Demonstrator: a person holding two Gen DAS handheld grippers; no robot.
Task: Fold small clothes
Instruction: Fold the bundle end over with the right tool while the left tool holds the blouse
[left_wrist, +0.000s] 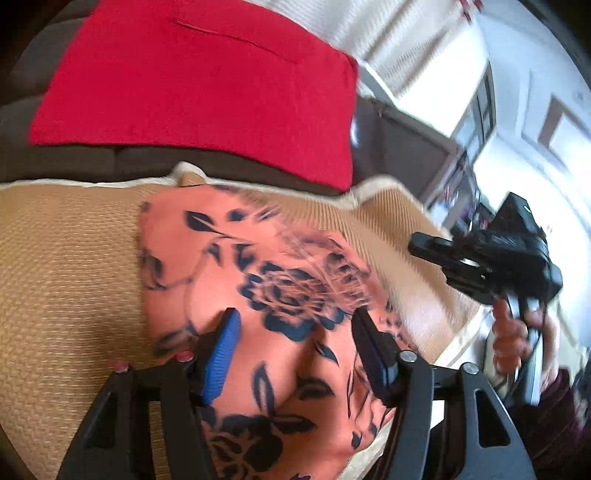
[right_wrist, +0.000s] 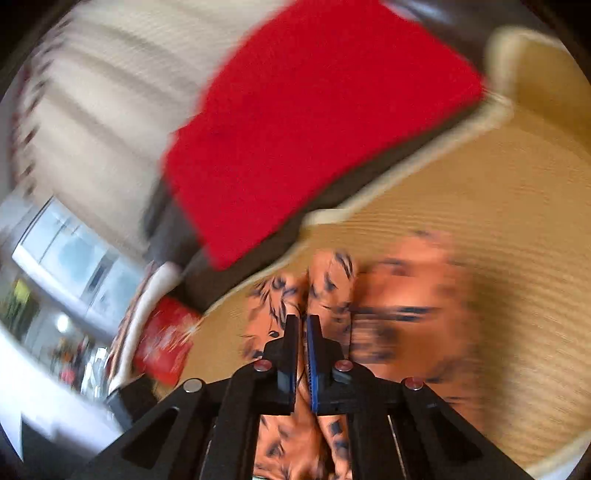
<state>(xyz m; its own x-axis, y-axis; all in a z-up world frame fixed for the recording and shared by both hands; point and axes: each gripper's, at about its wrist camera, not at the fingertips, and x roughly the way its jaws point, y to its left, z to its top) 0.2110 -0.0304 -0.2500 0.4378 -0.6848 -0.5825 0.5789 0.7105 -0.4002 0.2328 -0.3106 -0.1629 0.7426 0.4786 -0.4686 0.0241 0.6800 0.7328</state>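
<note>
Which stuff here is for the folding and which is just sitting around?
For the folding:
orange flowered cloth
left gripper, open
right gripper, shut on the cloth
tan mat under it

Just lying about:
red cushion
red box

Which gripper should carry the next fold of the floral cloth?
Right, probably. The right gripper is already shut on a pinched ridge of the cloth, so it can pull it over. The left gripper is open above the cloth, holding nothing; it would need to grasp first.
</note>
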